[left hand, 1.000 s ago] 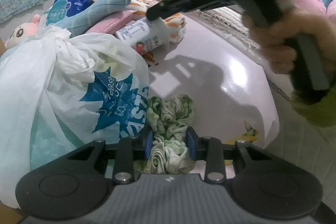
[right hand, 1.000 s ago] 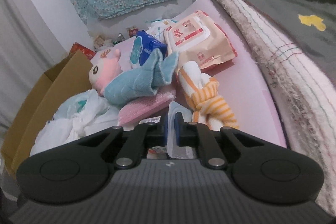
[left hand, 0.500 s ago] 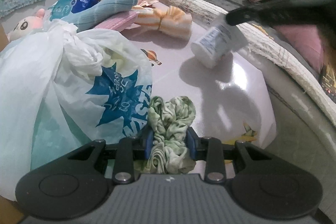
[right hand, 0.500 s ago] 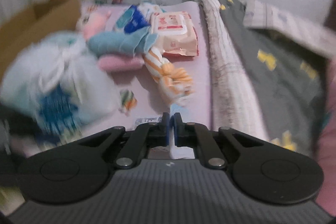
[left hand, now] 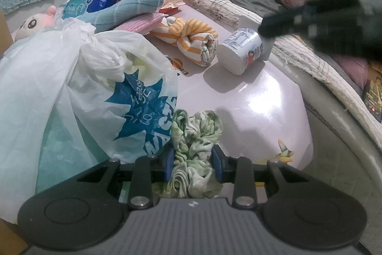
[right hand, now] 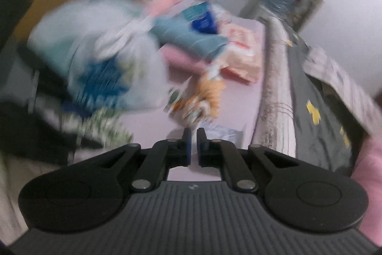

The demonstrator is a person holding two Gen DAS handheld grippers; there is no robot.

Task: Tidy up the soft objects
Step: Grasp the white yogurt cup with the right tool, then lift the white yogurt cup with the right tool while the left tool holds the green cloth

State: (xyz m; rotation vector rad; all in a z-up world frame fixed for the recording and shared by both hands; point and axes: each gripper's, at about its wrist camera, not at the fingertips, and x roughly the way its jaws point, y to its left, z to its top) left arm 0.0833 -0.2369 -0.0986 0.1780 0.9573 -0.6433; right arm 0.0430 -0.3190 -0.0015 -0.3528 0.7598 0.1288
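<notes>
The left gripper [left hand: 193, 160] is pinching a crumpled green-and-white cloth [left hand: 194, 135] between its blue pads, low at the near edge of the pale pink tabletop [left hand: 262, 97], with the cloth's loose end touching the white plastic bag [left hand: 95, 78] to its left. The right gripper [left hand: 267, 28] is reaching in from the far right; its jaws are just beginning to part, and the small white tissue roll [left hand: 241, 49] is lying on its side right at its tip, close to the right edge of the table. In the right wrist view, which is badly blurred, a narrow gap is showing between the fingers [right hand: 187, 142] with nothing clearly in it, so the roll is probably being let go.

To do this release well, the right hand should be letting the jaws spread fully before drawing back, so the wrapper does not catch and drag. The roll looks free to turn on the glossy top, and the table edge is near, so setting it down gently, away from that edge, matters. It should also be kept off the orange-striped knotted towel [left hand: 188, 42] just to its left. Meanwhile the left hand should be holding the cloth steady and clear of the bag.
</notes>
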